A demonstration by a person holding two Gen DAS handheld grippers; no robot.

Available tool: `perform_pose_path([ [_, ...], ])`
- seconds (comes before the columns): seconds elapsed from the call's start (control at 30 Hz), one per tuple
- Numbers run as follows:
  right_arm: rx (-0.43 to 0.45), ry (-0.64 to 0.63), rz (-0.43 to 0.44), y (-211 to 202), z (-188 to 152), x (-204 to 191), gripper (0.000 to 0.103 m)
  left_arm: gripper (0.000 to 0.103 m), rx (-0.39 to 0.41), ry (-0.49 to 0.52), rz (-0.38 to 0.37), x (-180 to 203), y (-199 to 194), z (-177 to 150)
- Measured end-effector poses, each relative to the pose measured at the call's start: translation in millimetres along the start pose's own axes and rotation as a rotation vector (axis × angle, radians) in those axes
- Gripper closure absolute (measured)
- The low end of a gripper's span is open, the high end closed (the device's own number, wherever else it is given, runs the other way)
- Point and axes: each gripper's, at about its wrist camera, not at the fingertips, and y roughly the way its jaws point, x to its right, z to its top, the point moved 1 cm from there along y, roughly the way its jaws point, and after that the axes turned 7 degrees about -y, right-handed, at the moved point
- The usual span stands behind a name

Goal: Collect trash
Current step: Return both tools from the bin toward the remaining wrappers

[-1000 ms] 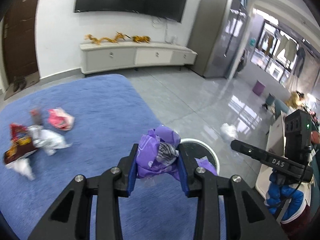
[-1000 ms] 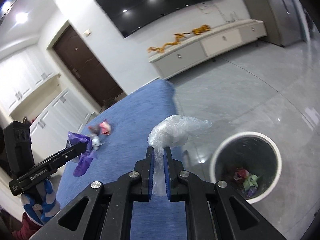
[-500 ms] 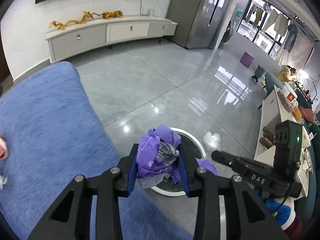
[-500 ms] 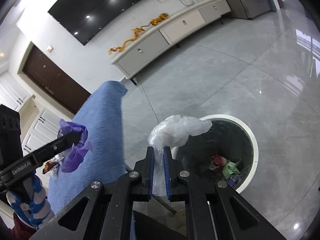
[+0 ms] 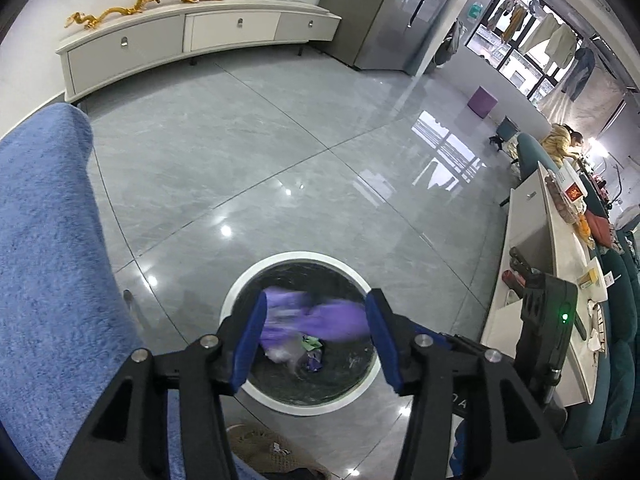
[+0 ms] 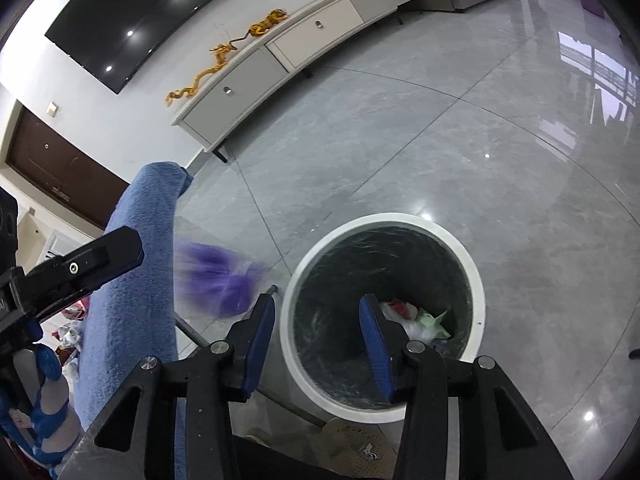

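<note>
A round white-rimmed trash bin stands on the grey floor below both grippers; it also shows in the right wrist view. My left gripper is open above it. A purple wrapper is blurred, falling between its fingers toward the bin; it also shows in the right wrist view, in the air left of the bin. My right gripper is open and empty over the bin. Clear plastic and coloured scraps lie in the bin.
A blue-covered table edge runs along the left of the bin; more trash lies on it. A white TV cabinet stands against the far wall. A white counter is to the right.
Both grippers have opened over the bin. The left let go of the purple wrapper, which is falling. The right let go of the clear plastic, now in the bin.
</note>
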Motion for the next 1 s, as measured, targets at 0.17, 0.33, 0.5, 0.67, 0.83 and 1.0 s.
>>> perform_pose_path([
  [0.17, 0.012, -0.004, -0.017, -10, 0, 1, 0.06, 0.051, 0.021, 0.015, 0.047, 6, -3, -5],
  [0.33, 0.033, -0.027, -0.034, -20, 0, -8, 0.06, 0.04, 0.092, 0.023, 0.152, 7, -21, -15],
  [0.5, 0.057, -0.058, -0.05, -32, 0, -21, 0.058, 0.04, 0.169, 0.021, 0.225, 5, -46, -24],
  [0.67, 0.097, -0.118, -0.059, -49, 1, -44, 0.053, 0.04, 0.247, 0.021, 0.271, 8, -79, -34],
  [0.83, 0.143, -0.189, -0.077, -67, -1, -71, 0.045, 0.039, 0.326, 0.024, 0.319, 6, -112, -48],
  [1.0, 0.187, -0.256, -0.096, -83, -3, -100, 0.038, 0.029, 0.392, 0.002, 0.359, -4, -146, -63],
])
